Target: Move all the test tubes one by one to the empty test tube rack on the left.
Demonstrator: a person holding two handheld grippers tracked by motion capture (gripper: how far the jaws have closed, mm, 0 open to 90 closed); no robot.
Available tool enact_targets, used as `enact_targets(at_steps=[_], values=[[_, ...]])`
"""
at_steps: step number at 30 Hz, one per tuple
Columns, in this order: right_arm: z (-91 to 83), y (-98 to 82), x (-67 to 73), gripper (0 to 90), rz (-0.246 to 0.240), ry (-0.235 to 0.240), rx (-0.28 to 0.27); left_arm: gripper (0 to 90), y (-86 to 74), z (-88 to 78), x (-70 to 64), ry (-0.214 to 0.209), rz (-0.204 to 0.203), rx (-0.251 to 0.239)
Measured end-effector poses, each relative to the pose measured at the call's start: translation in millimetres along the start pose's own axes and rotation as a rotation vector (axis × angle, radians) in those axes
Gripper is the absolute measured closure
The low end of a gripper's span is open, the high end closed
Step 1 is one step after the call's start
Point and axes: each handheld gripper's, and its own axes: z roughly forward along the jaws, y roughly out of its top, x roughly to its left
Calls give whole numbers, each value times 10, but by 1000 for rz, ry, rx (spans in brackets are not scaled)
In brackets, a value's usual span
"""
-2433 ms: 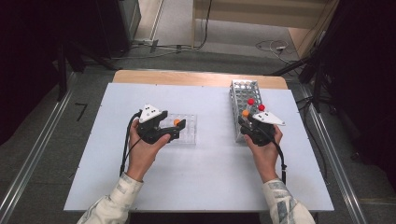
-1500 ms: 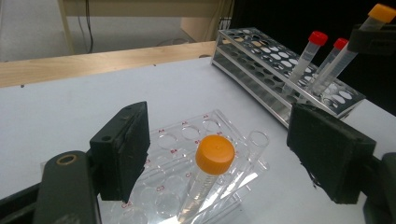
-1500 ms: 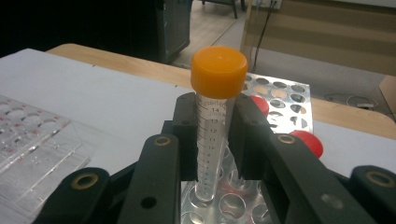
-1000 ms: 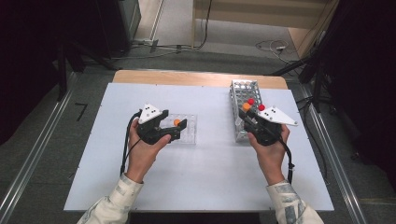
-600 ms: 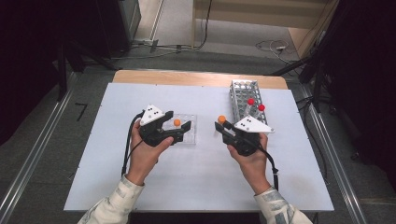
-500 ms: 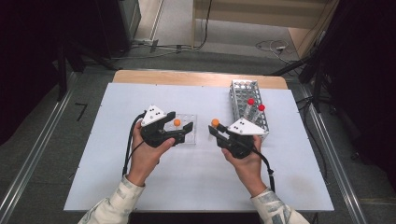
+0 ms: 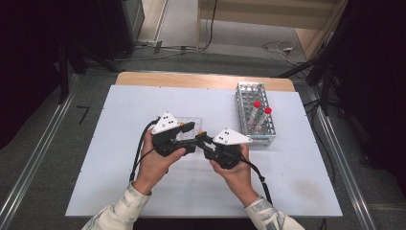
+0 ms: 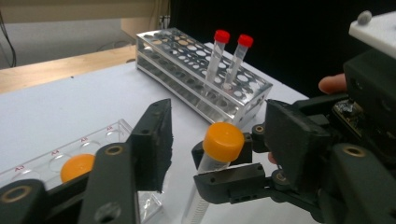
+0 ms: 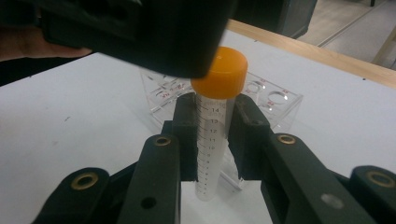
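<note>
A clear graduated tube (image 9: 209,154) with an orange cap (image 9: 219,72) stands upright between the pads of my right gripper (image 9: 215,123), which is shut on it. In the high view the right gripper (image 7: 202,142) meets my left gripper (image 7: 191,135) at mid-table, in front of a clear well plate (image 7: 189,121). In the left gripper view the orange cap (image 8: 224,140) sits between the jaws of the left gripper (image 8: 218,127). Those jaws have just been closing, and a gap still shows on each side of the cap.
A metal tube rack (image 7: 245,93) stands at the right rear with two red-capped tubes (image 7: 257,105) leaning in it. One well of the clear plate (image 8: 112,133) holds an orange object (image 8: 77,167). A wooden strip (image 7: 206,80) edges the white table's far side.
My right gripper has carried the orange-capped tube leftward from the rack to the left gripper. The left gripper's jaws have narrowed around the cap.
</note>
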Motion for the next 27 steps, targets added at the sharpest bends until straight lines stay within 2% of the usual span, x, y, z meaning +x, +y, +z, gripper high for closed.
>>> enact_targets(at_steps=[8, 11, 19, 27], values=[[11, 14, 23, 709, -6, 2, 0, 617, -30, 38, -19, -1, 43, 39], [8, 14, 25, 709, -9, 0, 1, 676, -31, 40, -24, -5, 47, 50], [1, 14, 30, 700, -14, 1, 1, 698, -27, 30, -28, -3, 52, 51], [-24, 18, 14, 456, 18, 13, -4, 700, -4, -23, 15, -1, 29, 37]])
